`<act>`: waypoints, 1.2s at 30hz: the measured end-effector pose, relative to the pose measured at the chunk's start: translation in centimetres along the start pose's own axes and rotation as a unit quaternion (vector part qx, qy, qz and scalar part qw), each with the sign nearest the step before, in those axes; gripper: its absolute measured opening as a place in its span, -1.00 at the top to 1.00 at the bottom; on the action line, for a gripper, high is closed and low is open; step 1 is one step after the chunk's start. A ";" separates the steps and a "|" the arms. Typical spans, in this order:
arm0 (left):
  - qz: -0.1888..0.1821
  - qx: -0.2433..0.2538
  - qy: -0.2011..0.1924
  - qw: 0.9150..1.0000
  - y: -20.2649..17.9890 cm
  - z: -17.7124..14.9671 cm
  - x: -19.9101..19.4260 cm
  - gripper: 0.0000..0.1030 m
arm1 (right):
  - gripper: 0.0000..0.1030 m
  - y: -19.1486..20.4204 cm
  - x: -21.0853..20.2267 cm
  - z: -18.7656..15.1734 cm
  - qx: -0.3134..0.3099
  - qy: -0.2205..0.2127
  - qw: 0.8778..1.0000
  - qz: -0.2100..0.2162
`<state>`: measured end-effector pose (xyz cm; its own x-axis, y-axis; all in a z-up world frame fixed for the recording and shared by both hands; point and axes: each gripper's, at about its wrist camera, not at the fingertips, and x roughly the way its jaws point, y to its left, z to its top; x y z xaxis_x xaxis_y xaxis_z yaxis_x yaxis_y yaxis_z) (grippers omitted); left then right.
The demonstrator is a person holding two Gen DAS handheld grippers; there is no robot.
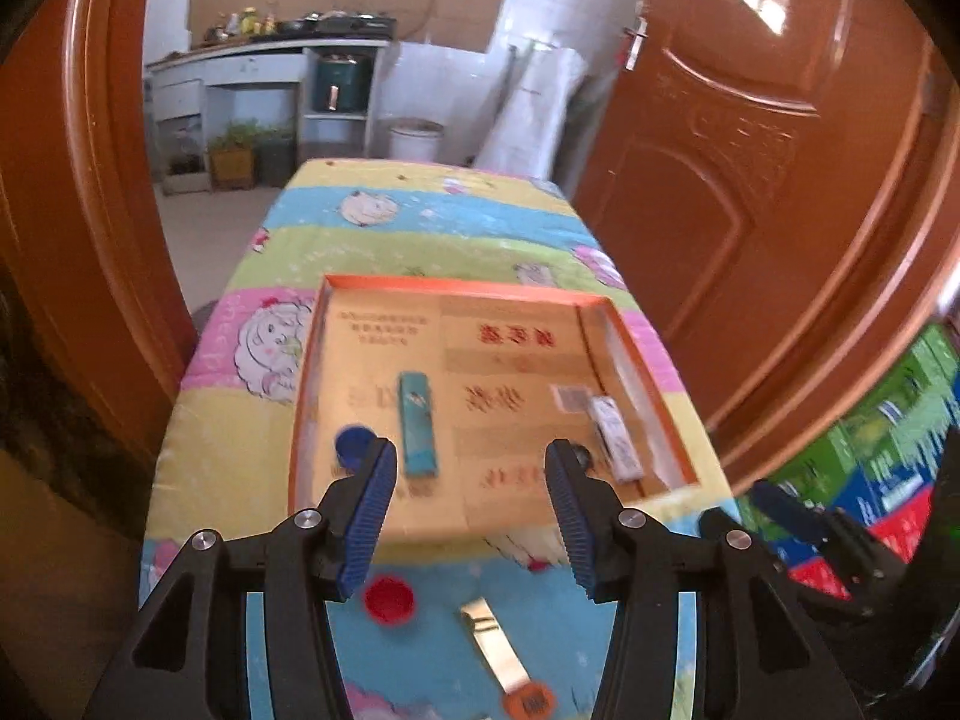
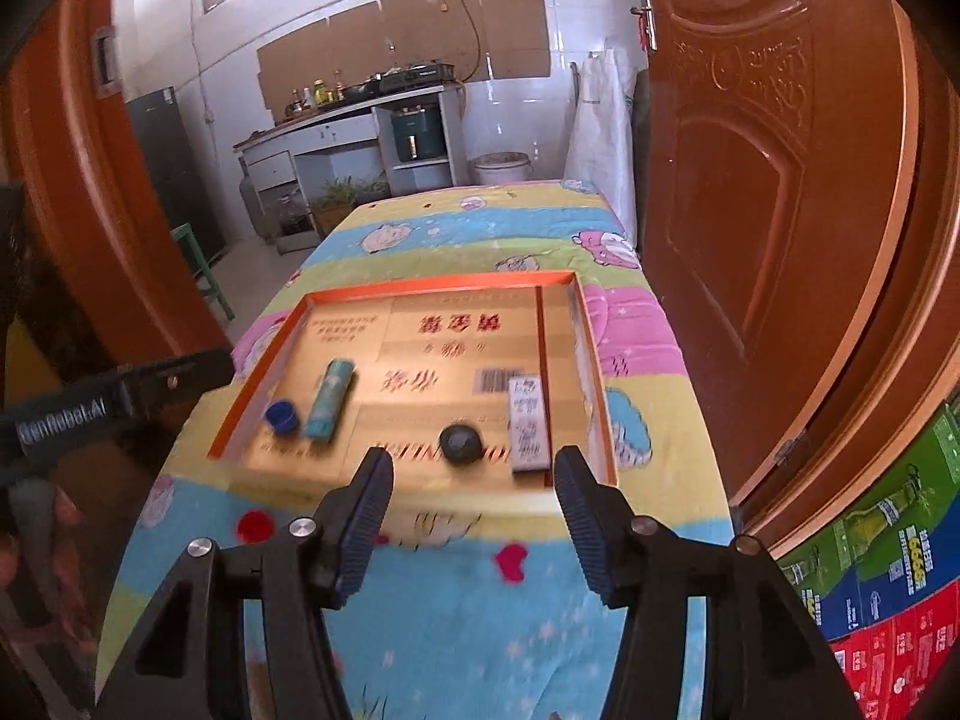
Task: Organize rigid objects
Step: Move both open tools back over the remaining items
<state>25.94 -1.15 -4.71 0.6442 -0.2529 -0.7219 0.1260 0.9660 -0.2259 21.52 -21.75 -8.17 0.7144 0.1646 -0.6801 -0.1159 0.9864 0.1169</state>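
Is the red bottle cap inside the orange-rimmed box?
No, the red cap lies on the cloth in front of the box.

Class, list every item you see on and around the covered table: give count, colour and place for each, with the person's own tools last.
Tray: one, orange-rimmed, gold floor, on the table.
Blue cap: one, in tray, left side.
Teal box: one, in tray, beside the blue cap.
Black round thing: one, in tray, near front.
White printed box: one, in tray, right side.
Red cap: one, on cloth before the tray.
Gold strip: one, on cloth, near edge.
Cartoon cloth: one, multicoloured, covers table.
Doors: brown, both sides.
Left tool: black, blue pads, open, empty.
Right tool: same, open, empty.
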 end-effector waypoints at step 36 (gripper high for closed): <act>0.065 0.011 -0.051 0.997 2.0 -16.1 -12.4 -0.03 | -0.08 5.7 -12.0 -13.4 -0.007 -0.017 1.000 0.023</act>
<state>6.09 3.04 -6.77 0.7297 -0.1196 -0.6733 0.0521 0.9915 -0.1196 3.07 -18.05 -9.01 0.7309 0.2098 -0.6495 -0.1584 0.9777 0.1376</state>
